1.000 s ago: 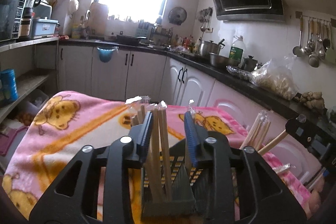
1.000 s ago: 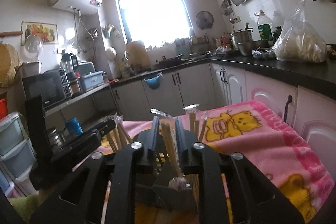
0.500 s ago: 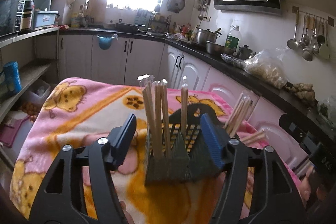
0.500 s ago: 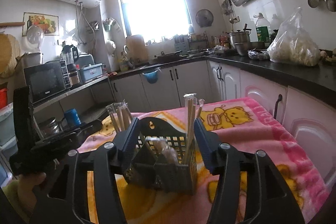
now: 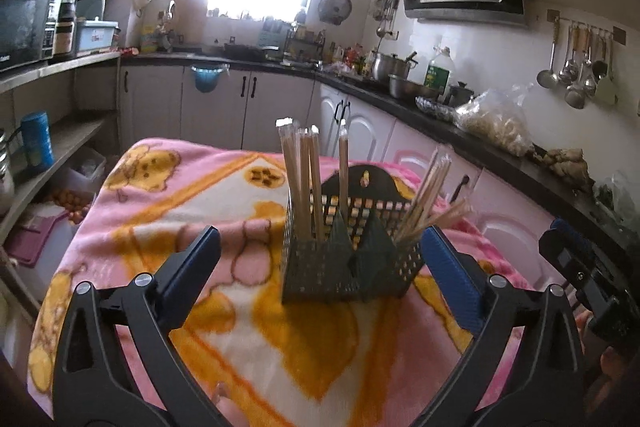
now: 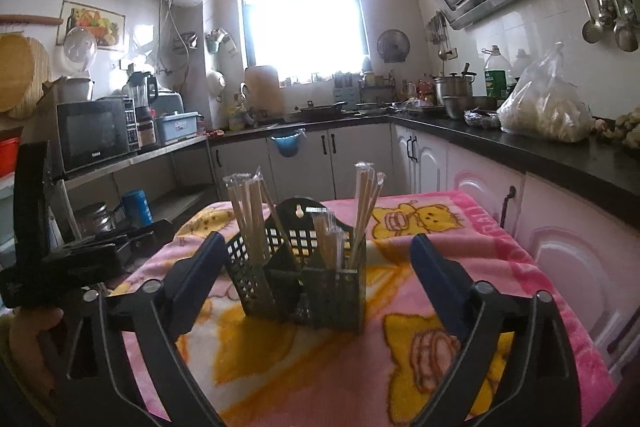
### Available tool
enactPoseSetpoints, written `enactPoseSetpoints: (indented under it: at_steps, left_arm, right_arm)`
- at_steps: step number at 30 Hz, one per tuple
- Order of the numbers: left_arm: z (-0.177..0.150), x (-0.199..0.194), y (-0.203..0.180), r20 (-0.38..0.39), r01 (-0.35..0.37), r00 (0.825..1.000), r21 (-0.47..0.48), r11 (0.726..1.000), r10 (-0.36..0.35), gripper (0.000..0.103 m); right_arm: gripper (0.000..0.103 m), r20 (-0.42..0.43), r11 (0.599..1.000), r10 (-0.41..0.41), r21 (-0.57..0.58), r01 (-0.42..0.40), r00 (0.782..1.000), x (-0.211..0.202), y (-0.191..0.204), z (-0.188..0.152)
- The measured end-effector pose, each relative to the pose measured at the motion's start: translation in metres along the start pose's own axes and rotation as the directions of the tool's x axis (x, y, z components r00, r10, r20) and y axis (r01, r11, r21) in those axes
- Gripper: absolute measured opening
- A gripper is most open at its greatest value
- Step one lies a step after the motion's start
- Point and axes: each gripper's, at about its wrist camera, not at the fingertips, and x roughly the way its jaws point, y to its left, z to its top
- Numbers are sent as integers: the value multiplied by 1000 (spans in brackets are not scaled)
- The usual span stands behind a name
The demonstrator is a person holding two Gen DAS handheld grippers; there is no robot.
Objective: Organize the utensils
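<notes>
A dark mesh utensil caddy (image 5: 348, 267) (image 6: 308, 283) stands upright on the pink cartoon blanket (image 5: 168, 219) (image 6: 436, 227). Wrapped wooden chopsticks (image 5: 304, 179) (image 6: 248, 215) stick up from its left compartment, and another bunch (image 5: 428, 195) (image 6: 366, 211) leans out of its right compartment. My left gripper (image 5: 320, 275) is open, held back from the caddy with nothing between its fingers. My right gripper (image 6: 314, 279) is open too, also a little short of the caddy and holding nothing. Each view catches the other gripper at its edge (image 5: 580, 271) (image 6: 80, 259).
White cabinets under a dark counter (image 6: 520, 147) run along the right and far sides, with pots, a bottle and a plastic bag (image 6: 544, 111). Shelves with a microwave (image 6: 96, 131) and a blue can (image 5: 36, 139) stand left. The blanket drops off at its edges.
Both grippers opened, let go of the chopsticks in the caddy and pulled back from it; the caddy now stands farther off with the chopsticks left in it.
</notes>
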Motion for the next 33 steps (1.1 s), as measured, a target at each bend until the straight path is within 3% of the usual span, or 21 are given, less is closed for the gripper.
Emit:
enactPoseSetpoints:
  at_steps: [11,19,28,33]
  left_arm:
    - [-40,-20,6,-77,-22,997,-25,999,20,92]
    - [-71,-32,4,-103,-31,994,-20,999,29,92]
    - [-105,-42,2,-125,-64,990,-2,998,64,92]
    - [-117,-47,0,-85,-72,994,17,997,74,92]
  right_arm:
    - [95,-105,999,-36,19,38,994,-13,1,-42]
    - [95,-134,998,-54,16,57,990,-26,6,-68]
    - [96,-124,998,-58,-8,58,991,-42,18,-88]
    - [96,-69,999,-53,-11,53,996,-51,21,-100]
